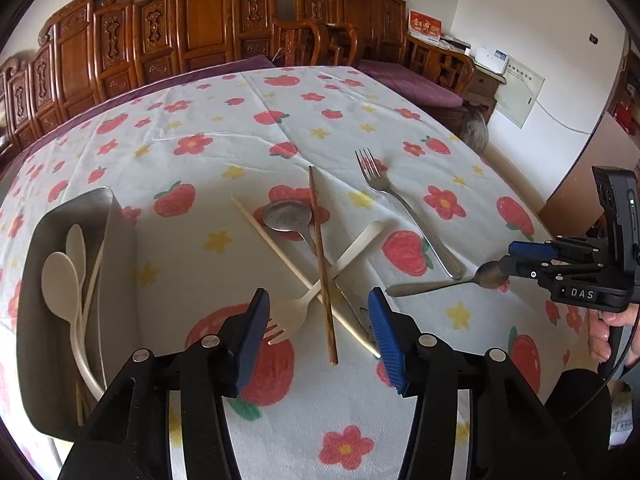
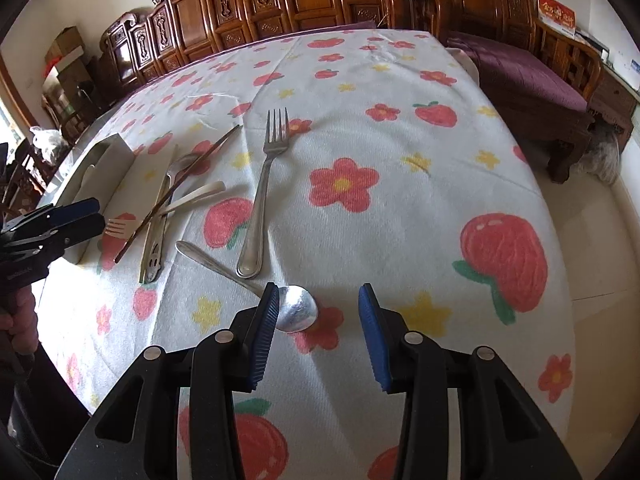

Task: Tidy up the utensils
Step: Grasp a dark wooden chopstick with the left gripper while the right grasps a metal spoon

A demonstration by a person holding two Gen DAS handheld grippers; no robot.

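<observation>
Worktop [image 1: 248, 120]: covered by a white cloth printed with red flowers and strawberries.
Tray [image 1: 120, 248]: grey metal, at the left edge; holds white plastic spoons [image 1: 60, 280] and pale sticks.
Metal fork [image 2: 260, 200]: lies alone towards the middle, tines pointing at the far edge.
Pile [image 1: 320, 264]: brown chopstick [image 1: 322, 264], pale chopstick [image 1: 280, 252], metal spoon [image 1: 288, 216] and white plastic fork [image 1: 296, 312] crossed over one another, just beside the tray.
Small metal spoon [image 2: 296, 312]: flat on the cloth near the front edge, handle angled towards the pile.
Left claw [image 1: 320, 328]: half open over the pile, gripping nothing.
Right claw [image 2: 318, 320]: half open, left pad just beside the small spoon's bowl, not gripping it.
</observation>
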